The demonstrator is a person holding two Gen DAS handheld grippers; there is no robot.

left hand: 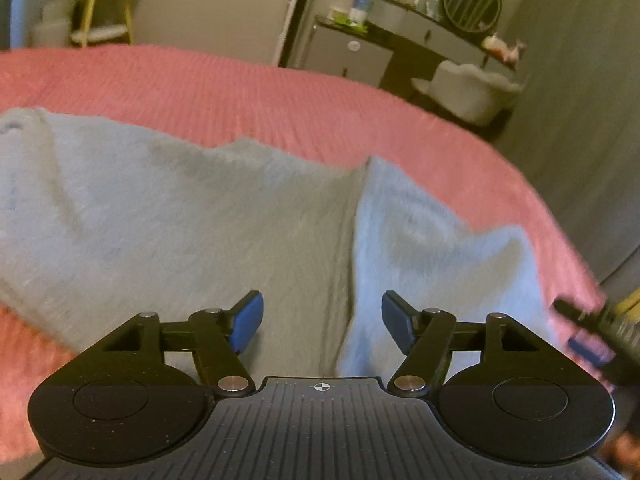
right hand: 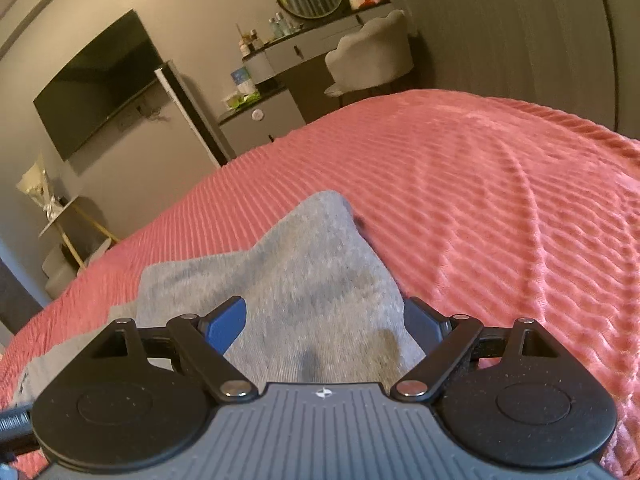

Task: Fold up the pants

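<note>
Grey knit pants [left hand: 180,216] lie spread on a pink ribbed bedspread [left hand: 280,96]. In the left wrist view a fold ridge runs up the middle and a lighter flap [left hand: 432,248] lies to its right. My left gripper [left hand: 322,322] is open just above the cloth, holding nothing. In the right wrist view the pants [right hand: 312,280] taper to a corner at the far end. My right gripper [right hand: 326,326] is open with the cloth lying between its blue pads [right hand: 226,324]. The right gripper's body [left hand: 600,328] shows at the right edge of the left wrist view.
The pink bedspread [right hand: 500,200] stretches far to the right of the pants. Beyond the bed stand a dresser with a round mirror [left hand: 472,0], a white chair [left hand: 468,88], a wall TV [right hand: 100,80] and a small side table [left hand: 104,8].
</note>
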